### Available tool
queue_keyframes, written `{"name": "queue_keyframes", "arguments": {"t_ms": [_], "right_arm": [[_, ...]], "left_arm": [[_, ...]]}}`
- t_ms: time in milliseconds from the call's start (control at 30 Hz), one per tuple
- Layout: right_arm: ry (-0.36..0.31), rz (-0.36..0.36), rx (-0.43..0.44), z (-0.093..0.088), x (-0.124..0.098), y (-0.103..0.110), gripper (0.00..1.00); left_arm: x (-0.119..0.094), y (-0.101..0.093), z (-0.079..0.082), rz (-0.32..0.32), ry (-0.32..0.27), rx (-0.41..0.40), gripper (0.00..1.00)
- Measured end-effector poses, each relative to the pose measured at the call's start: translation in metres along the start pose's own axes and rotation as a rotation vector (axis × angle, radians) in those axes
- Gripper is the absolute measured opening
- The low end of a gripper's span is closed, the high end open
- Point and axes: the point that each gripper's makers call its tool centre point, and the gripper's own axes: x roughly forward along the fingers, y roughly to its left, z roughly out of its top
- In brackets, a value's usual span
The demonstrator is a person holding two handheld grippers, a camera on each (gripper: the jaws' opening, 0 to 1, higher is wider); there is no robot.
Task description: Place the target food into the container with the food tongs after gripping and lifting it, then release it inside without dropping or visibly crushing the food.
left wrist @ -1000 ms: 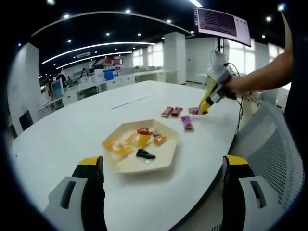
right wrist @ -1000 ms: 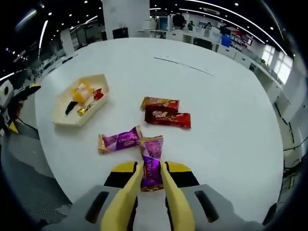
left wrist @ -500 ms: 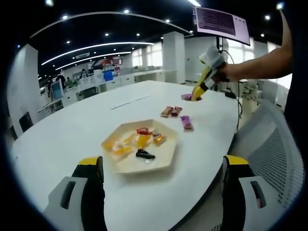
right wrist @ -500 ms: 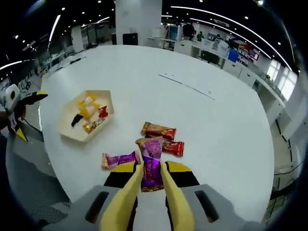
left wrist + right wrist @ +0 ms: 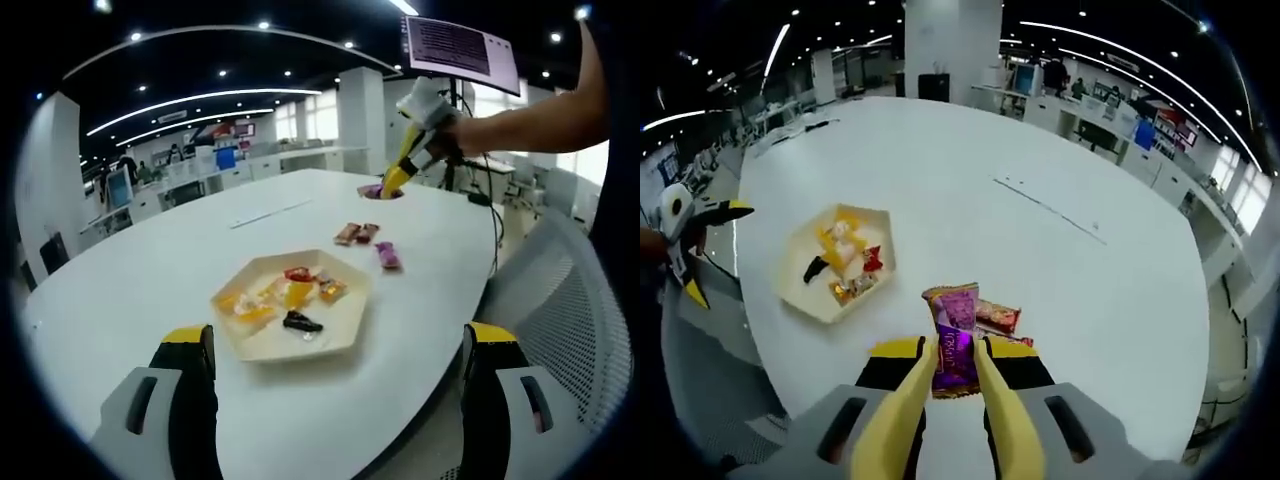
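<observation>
My right gripper (image 5: 955, 352) is shut on a purple wrapped candy (image 5: 958, 310) and holds it in the air above the white table. In the left gripper view the right gripper (image 5: 392, 185) hangs at the far right, a person's hand on it, with the purple candy (image 5: 372, 191) at its yellow tips. The beige hexagonal container (image 5: 828, 308) lies down to the left with several candies inside. Near my left gripper (image 5: 340, 400), which is open and empty, the container (image 5: 345, 335) sits just ahead. The left gripper (image 5: 710, 250) shows open at the table's left edge.
Two brown-red wrapped candies (image 5: 357, 232) and another purple candy (image 5: 387, 255) lie on the table beyond the container. The brown-red candies (image 5: 995, 316) lie under my right jaws. A mesh chair (image 5: 560, 300) stands at the table's right edge.
The right gripper has risen from the table with the purple candy in it and moved away from the loose candies. The left gripper has stayed still and open.
</observation>
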Motion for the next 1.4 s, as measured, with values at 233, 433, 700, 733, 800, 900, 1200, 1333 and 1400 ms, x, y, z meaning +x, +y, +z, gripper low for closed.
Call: {"name": "queue_keyframes", "arguments": {"t_ms": [233,433,700,733,800,900,1200,1333,1400], "right_arm": [[-0.009,0.052,-0.071,0.029,0.013,0.022,0.21],[-0.022,0.087,-0.107,0.047,0.021,0.037,0.21],[-0.040,0.158,-0.155,0.072,0.034,0.065,0.21],[-0.047,0.169,-0.162,0.076,0.035,0.068,0.21],[-0.055,0.176,-0.175,0.083,0.037,0.074,0.21],[-0.069,0.201,-0.193,0.093,0.040,0.084,0.22],[-0.069,0.263,-0.304,0.105,0.050,0.122,0.22],[-0.081,0.304,-0.313,0.112,0.050,0.141,0.22],[-0.086,0.324,-0.328,0.114,0.051,0.151,0.22]], "left_arm": [[0.000,0.001,-0.001,0.002,0.003,-0.001,0.99],[0.001,0.003,-0.001,0.012,0.005,-0.010,0.99],[0.001,0.001,-0.001,0.009,0.007,-0.002,0.99],[0.001,0.001,-0.001,0.010,0.006,-0.002,0.99],[0.001,0.002,-0.001,0.008,0.005,-0.006,0.99],[0.002,0.001,-0.001,0.007,0.007,-0.004,0.99],[0.001,0.000,-0.001,0.004,0.006,0.000,0.99],[0.001,0.001,-0.001,0.007,0.004,-0.003,0.99],[0.000,0.001,0.000,0.009,0.002,-0.005,0.99]]}}
